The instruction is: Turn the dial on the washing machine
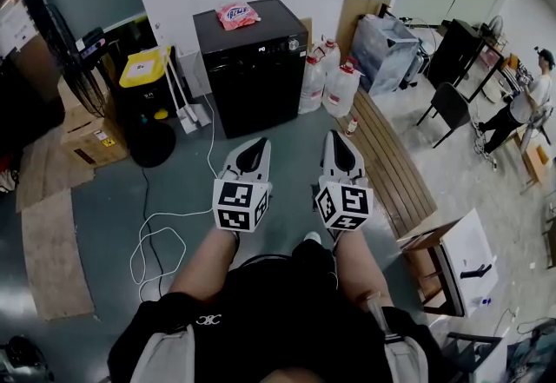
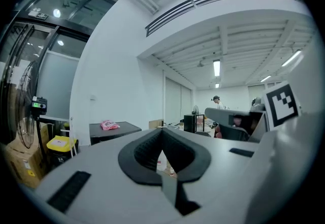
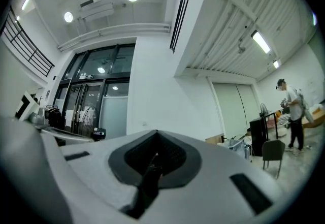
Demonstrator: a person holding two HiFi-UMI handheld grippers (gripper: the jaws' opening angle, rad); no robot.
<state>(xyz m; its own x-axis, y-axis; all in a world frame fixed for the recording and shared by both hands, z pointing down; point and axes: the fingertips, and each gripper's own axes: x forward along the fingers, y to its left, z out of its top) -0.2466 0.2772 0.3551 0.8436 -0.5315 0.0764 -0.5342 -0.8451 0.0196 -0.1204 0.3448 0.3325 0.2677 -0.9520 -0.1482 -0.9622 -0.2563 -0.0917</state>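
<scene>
The black washing machine [image 1: 256, 69] stands against the back wall with a pink packet [image 1: 236, 15] on top. Its small silver dial [image 1: 294, 44] sits at the right end of the control strip. I hold both grippers low in front of me, well short of the machine. The left gripper [image 1: 257, 145] is shut and holds nothing, and so is the right gripper [image 1: 337, 136]. In the left gripper view the closed left gripper [image 2: 162, 130] points towards the machine [image 2: 114, 134] and packet [image 2: 108, 125]. The right gripper view shows the shut right gripper [image 3: 155, 135] aimed at wall and glass doors, with no machine in sight.
A yellow-lidded bin [image 1: 143, 69] and cardboard boxes [image 1: 87, 134] stand left of the machine. White jugs [image 1: 334, 82] and a slatted wooden bench [image 1: 391, 164] lie to its right. A white cable [image 1: 161, 234] loops over the floor. A person [image 1: 521, 103] stands far right.
</scene>
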